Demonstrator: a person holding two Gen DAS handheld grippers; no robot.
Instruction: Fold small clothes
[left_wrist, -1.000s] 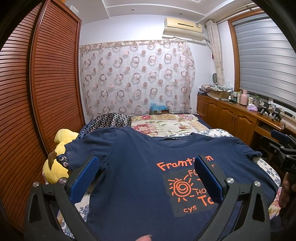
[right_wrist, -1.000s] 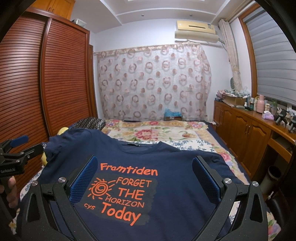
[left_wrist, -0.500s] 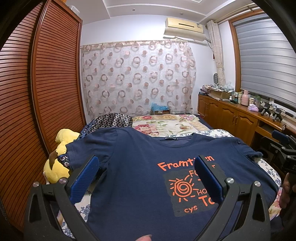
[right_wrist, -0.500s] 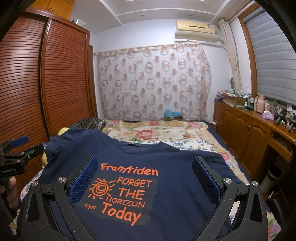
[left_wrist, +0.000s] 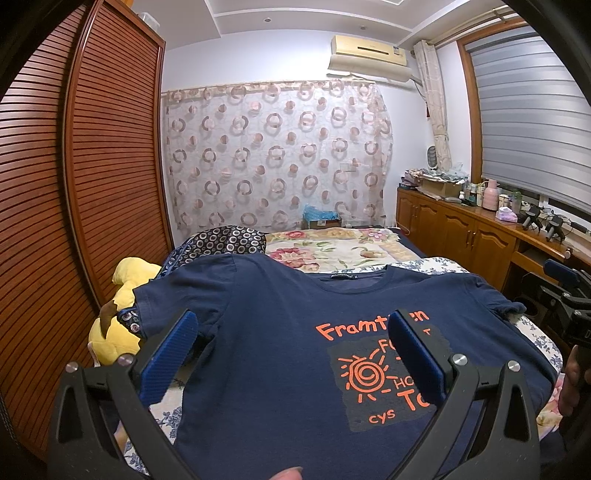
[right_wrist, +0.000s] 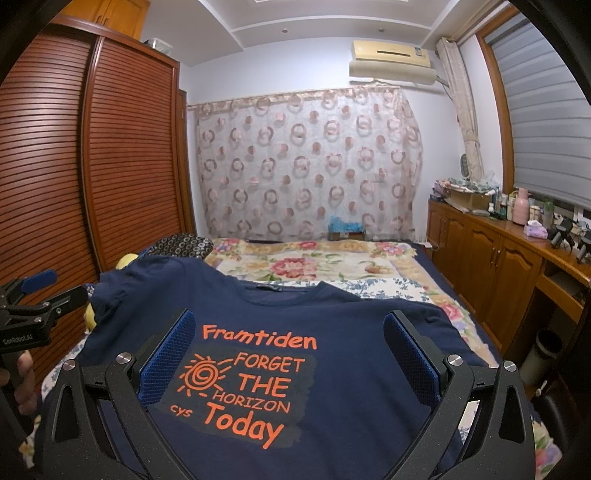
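Observation:
A navy T-shirt (left_wrist: 280, 354) with an orange print lies spread flat, front up, on the bed, collar toward the far end; it also shows in the right wrist view (right_wrist: 343, 332). My left gripper (left_wrist: 293, 328) is open and empty above the shirt's left half. My right gripper (right_wrist: 290, 328) is open and empty above the print. Each gripper is seen from the other's view: the right one (left_wrist: 565, 295) at the right edge, the left one (right_wrist: 37, 295) at the left edge.
A yellow plush toy (left_wrist: 118, 325) and a patterned pillow (left_wrist: 225, 243) lie at the bed's left side by the wooden wardrobe (left_wrist: 74, 184). A floral quilt (left_wrist: 332, 247) covers the far bed. A cluttered wooden cabinet (left_wrist: 480, 229) runs along the right wall.

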